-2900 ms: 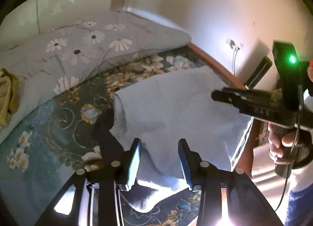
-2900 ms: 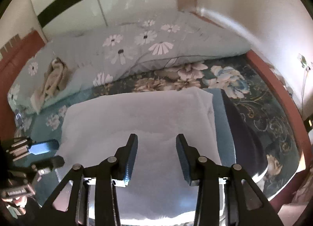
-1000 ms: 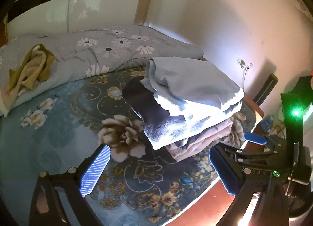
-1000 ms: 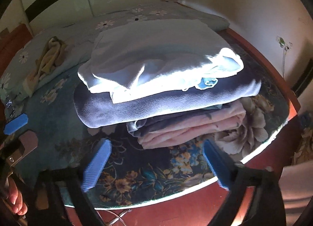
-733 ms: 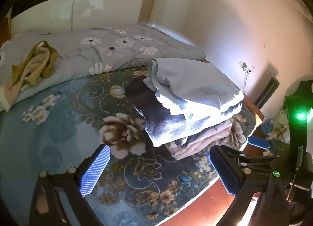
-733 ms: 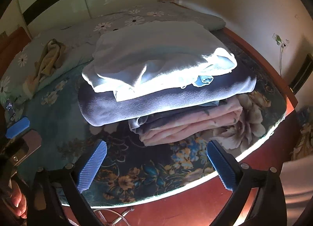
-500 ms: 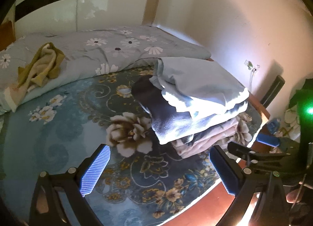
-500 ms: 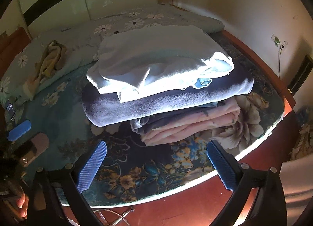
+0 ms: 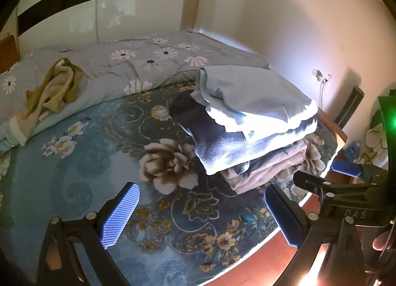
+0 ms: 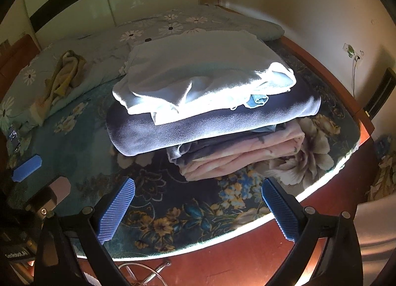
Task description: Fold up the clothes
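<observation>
A stack of folded clothes (image 9: 250,127) (image 10: 210,103) rests on the floral bedspread near the bed's right corner: a pale blue garment (image 10: 198,71) on top, a dark blue fleece (image 10: 198,127) under it, pink pieces (image 10: 242,155) at the bottom. My left gripper (image 9: 201,214) is open and empty, hovering over the bedspread short of the stack. My right gripper (image 10: 198,209) is open too, held back at the bed's front edge, nothing between its pads. In the left wrist view the right gripper (image 9: 346,182) shows at the right edge.
A crumpled yellow-beige garment (image 9: 54,88) (image 10: 64,73) lies on the daisy-print duvet (image 9: 153,63) at the back left. The bed's red wooden edge (image 10: 247,249) runs along the front and right. A wall with a socket (image 9: 319,76) stands close on the right.
Both grippers let go of the pale blue garment, opened wide and drew back from the stack toward the bed's front edge. The stack has stayed put over the last second.
</observation>
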`<state>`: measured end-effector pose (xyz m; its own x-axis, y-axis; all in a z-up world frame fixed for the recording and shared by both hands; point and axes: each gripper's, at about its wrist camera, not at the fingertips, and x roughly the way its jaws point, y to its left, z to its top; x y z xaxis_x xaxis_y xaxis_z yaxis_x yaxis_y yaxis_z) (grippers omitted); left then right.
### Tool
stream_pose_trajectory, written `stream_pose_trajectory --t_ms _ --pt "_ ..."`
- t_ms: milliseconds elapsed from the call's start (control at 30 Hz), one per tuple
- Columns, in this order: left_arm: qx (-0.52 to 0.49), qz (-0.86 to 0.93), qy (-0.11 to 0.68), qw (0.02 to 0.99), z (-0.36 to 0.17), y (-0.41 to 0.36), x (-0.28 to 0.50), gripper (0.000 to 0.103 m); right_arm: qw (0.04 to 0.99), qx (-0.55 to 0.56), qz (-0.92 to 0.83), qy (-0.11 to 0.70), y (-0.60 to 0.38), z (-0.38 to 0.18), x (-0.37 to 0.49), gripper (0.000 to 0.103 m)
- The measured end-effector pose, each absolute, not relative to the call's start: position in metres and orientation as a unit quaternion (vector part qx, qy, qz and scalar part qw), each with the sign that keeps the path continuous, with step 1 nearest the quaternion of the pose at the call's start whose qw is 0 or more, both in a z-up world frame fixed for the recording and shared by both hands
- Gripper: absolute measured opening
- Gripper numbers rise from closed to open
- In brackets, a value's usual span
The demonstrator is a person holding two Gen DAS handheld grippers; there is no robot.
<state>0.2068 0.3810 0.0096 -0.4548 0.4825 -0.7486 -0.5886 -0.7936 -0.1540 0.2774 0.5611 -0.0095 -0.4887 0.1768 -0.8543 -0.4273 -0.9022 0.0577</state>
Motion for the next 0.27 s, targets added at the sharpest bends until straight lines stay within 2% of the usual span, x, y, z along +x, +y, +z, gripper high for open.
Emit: stream_pose_trajectory --t_ms 267 --pt "-0.413 0.853 0.07 0.311 0.0086 0.3791 0.2097 0.103 0.178 -0.473 0.852 0.134 0.5593 -0.0099 0.2795 0.103"
